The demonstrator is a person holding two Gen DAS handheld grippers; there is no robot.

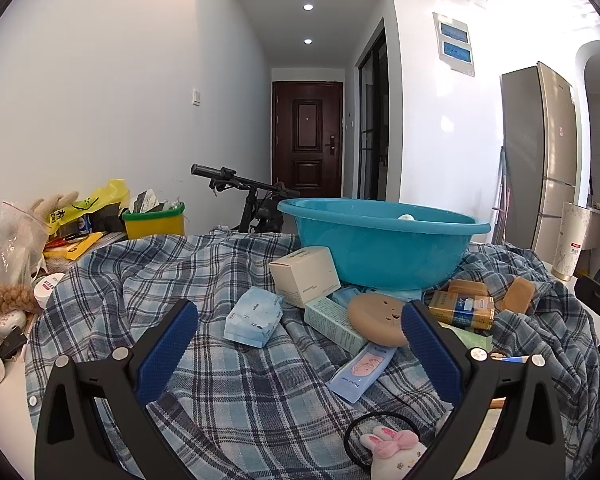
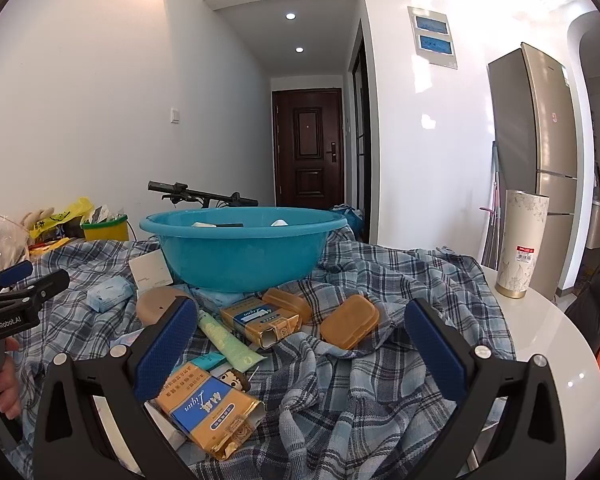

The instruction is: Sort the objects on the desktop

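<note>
While both tongs (image 1: 300,320) (image 2: 300,318) gape empty, clutter surrounds the teal basin (image 2: 240,256).

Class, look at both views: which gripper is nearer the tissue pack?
Left. The left gripper opens just before the tissue pack; the right gripper sits farther right, past the green tube.

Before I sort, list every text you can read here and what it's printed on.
"GenRobot.AI": side of the left claw.
"Liqun": gold and blue pack near the right claw; its Chinese characters I can't make out.
Blurred or too small: white box, blue sachet, yellow bag, price sticker on the patterned cylinder.
</note>
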